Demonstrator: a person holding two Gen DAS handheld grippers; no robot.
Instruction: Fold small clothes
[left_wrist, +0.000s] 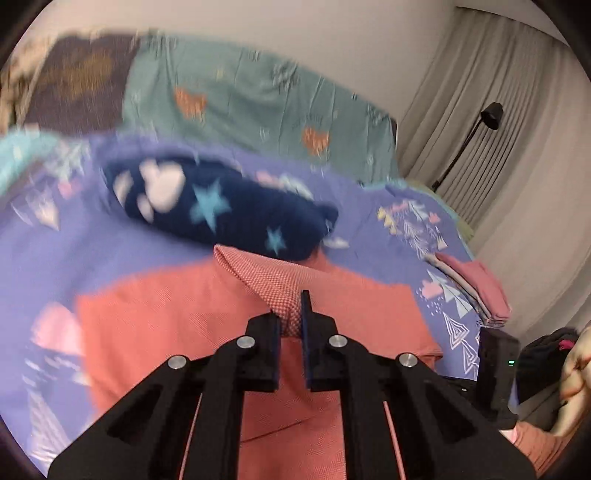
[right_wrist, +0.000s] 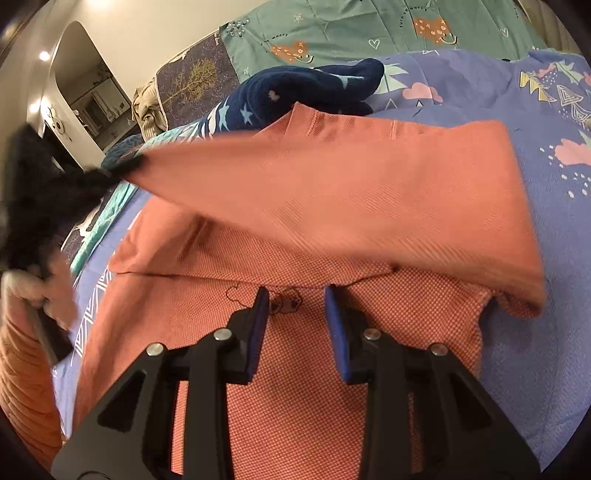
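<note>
A coral knit shirt (left_wrist: 147, 325) lies spread on the purple patterned bedsheet (left_wrist: 110, 251). My left gripper (left_wrist: 290, 312) is shut on a raised fold of that shirt, and the checked inner side of the cloth shows between its pads. In the right wrist view the left gripper (right_wrist: 122, 168) is a black blur at the left, holding one edge of the coral shirt (right_wrist: 332, 192) up in a wide flap. My right gripper (right_wrist: 295, 295) stands open just above the shirt's lower layer, by a small bear print (right_wrist: 286, 302), with nothing between its fingers.
A navy fleece piece with stars (left_wrist: 221, 210) lies bunched beyond the shirt. A folded stack of pink clothes (left_wrist: 476, 291) sits at the bed's right edge. A teal quilt (left_wrist: 258, 99) covers the back, with a floor lamp (left_wrist: 491, 114) by the curtains. An orange sleeve (right_wrist: 26, 387) shows.
</note>
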